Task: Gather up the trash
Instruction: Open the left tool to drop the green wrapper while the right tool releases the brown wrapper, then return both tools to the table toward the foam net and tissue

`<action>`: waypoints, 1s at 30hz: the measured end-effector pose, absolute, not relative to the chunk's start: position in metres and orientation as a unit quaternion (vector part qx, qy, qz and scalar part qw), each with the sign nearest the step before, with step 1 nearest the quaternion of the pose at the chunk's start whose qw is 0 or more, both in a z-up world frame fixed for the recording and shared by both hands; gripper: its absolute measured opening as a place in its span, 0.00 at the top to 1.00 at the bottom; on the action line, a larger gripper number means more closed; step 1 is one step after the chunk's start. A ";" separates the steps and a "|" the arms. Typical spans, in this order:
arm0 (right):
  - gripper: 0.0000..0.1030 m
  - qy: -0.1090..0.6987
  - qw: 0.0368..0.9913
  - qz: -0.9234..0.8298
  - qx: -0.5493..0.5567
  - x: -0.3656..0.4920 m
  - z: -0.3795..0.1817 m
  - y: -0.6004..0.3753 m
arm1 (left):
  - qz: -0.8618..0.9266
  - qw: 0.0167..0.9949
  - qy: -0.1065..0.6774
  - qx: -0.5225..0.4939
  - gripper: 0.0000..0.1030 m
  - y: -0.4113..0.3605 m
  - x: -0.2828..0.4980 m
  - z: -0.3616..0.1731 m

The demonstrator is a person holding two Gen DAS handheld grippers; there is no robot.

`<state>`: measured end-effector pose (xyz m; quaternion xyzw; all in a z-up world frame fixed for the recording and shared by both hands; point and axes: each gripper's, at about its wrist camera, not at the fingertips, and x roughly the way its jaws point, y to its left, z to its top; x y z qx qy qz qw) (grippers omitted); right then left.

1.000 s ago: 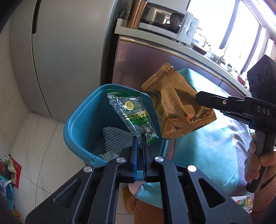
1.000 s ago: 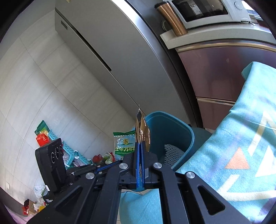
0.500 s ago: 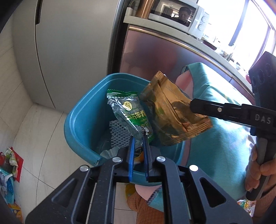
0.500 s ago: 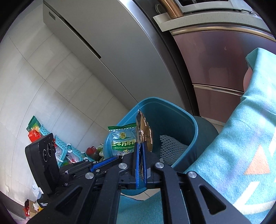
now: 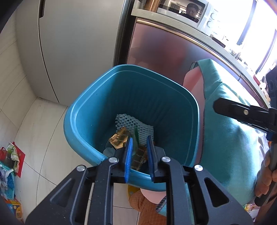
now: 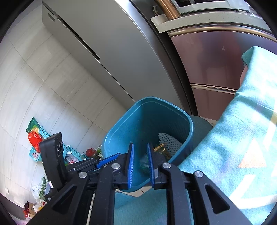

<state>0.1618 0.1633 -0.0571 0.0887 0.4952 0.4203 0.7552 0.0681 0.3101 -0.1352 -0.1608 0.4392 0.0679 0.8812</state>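
Below both grippers stands a blue bin [image 5: 83, 107], also seen in the right wrist view [image 6: 121, 128]. On its bottom lie a white foam net [image 5: 133, 124], a gold wrapper [image 5: 119, 138] and a green wrapper [image 5: 135, 133]. My left gripper [image 5: 139, 140] hangs over the bin's near rim, its jaws opening with nothing pressed between the blue pads. My right gripper [image 6: 140, 146] hangs over the bin too, jaws opening and empty. The gold wrapper [image 6: 159, 147] and the foam net [image 6: 170, 142] lie below it. A hand [image 5: 264, 174] holds the right gripper's handle.
A grey fridge [image 5: 69, 43] and a brown cabinet [image 5: 164, 52] stand behind the bin. A microwave [image 5: 187, 12] sits on the counter. A teal blanket [image 6: 242, 138] covers a surface right of the bin. Baskets and litter [image 6: 36, 136] lie on the tiled floor at the left.
Both wrappers have left the jaws and now lie in the bin. Both grippers' jaws have parted. Both grippers have sunk closer to the bin.
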 end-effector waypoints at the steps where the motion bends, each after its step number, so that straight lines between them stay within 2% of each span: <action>1: 0.85 0.495 0.755 0.420 0.089 0.163 -0.057 0.162 | 0.068 0.881 0.439 -0.161 0.84 0.310 0.068 -0.135; 8: 0.82 0.484 0.761 0.420 0.100 0.160 -0.050 0.143 | 0.063 0.891 0.424 -0.151 0.81 0.299 0.064 -0.123; 13: 0.75 0.461 0.774 0.421 0.102 0.149 -0.036 0.118 | 0.040 0.908 0.395 -0.133 0.71 0.280 0.056 -0.101; 15: 0.68 0.450 0.782 0.419 0.101 0.143 -0.030 0.105 | 0.024 0.915 0.380 -0.130 0.69 0.271 0.054 -0.091; 22: 0.68 0.404 0.824 0.384 0.105 0.124 -0.004 0.042 | -0.044 0.932 0.339 -0.117 0.64 0.225 0.056 -0.056; 30: 0.66 0.365 0.878 0.288 0.115 0.099 0.012 -0.051 | -0.138 0.927 0.336 -0.097 0.63 0.146 0.076 -0.041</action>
